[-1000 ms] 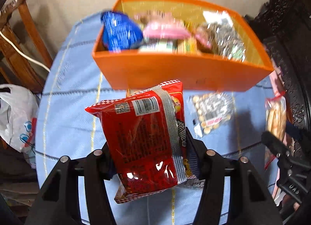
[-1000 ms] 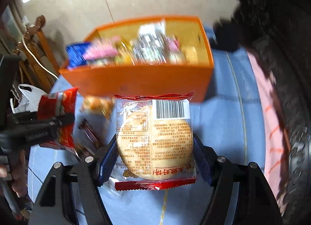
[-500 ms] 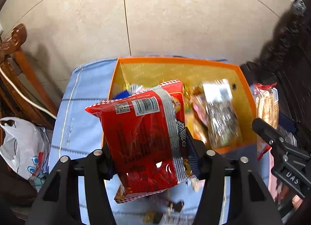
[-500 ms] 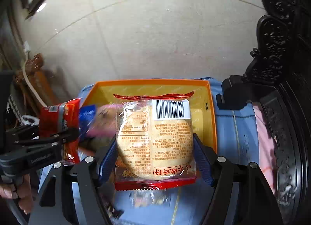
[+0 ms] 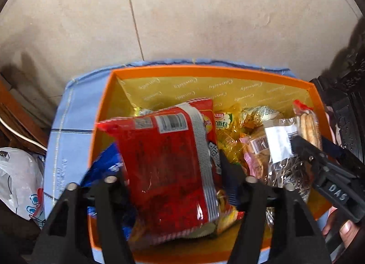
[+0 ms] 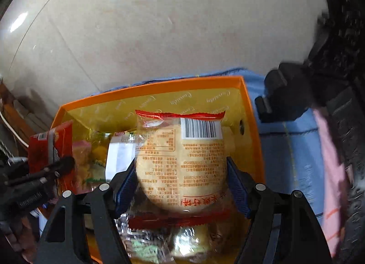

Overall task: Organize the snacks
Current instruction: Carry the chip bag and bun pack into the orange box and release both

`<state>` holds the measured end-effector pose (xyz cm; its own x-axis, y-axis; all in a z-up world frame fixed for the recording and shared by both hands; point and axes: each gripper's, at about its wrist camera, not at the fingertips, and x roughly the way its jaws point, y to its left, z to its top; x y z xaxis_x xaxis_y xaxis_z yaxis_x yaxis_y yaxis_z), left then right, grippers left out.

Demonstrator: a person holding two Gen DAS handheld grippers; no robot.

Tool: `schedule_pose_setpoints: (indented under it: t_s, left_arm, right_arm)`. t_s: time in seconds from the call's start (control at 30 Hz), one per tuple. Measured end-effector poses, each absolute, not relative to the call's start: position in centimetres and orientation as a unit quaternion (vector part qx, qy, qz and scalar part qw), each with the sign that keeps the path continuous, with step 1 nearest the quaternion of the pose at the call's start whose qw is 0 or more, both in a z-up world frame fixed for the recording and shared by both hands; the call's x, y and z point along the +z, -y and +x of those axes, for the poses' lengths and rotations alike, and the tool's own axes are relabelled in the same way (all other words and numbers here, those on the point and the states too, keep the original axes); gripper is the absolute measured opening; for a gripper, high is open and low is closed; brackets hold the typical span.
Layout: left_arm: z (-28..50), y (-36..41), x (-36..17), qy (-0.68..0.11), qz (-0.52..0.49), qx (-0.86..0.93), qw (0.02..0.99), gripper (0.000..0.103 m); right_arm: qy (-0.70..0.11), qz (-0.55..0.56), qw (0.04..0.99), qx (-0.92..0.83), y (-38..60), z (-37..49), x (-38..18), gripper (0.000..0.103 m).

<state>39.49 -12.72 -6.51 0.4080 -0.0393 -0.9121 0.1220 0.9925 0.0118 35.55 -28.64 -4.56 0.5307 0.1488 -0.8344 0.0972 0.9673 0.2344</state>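
Note:
An orange box [image 5: 205, 71] with a yellow lining holds several snack packets. Above its left half, a red snack packet [image 5: 164, 161] hangs tilted between the fingers of my left gripper [image 5: 172, 165]. Those jaws are opening, and the pads no longer press on the packet. In the right wrist view the same box [image 6: 159, 85] lies below my right gripper [image 6: 181, 172]. Its blue pads still touch a clear rice cracker packet [image 6: 182, 149] with red ends while the jaws open. The red packet [image 6: 50, 147] and left gripper [image 6: 61, 165] show at the left there.
The box sits on a blue checked tablecloth [image 5: 73, 115]. A white plastic bag [image 5: 16, 177] and a wooden chair [image 5: 13, 115] are at the left. Dark carved furniture [image 5: 346, 104], a black object [image 6: 285, 97] and pink cloth [image 6: 330, 161] are at the right. A tiled floor lies beyond.
Both grippers moved forward from in front of the box to over it. The red packet has tipped and slid between the left fingers, which stand wider; the rice cracker packet sits as before.

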Motion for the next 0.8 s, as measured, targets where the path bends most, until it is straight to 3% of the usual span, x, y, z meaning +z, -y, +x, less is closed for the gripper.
schedule_pose_setpoints:
  t_s: [0.07, 0.2, 0.8]
  left_arm:
    - [39.8, 13.0, -7.4, -0.553, 0.043, -0.044, 0.831, 0.08]
    - [38.9, 13.3, -6.5, -0.53, 0.061, -0.037, 0.845, 0.094]
    - [30.8, 11.8, 0.8, -0.48, 0.059, -0.039, 0.874, 0.096]
  right_arm:
    - [-0.486, 0.123, 0.865, 0.007, 28.5, 35.6, -4.5, 0.084]
    - [-0.474, 0.127, 0.871, 0.001, 28.6, 34.4, -3.8, 0.085]
    - [-0.445, 0.129, 0.886, 0.01, 27.4, 22.9, 1.7, 0.091]
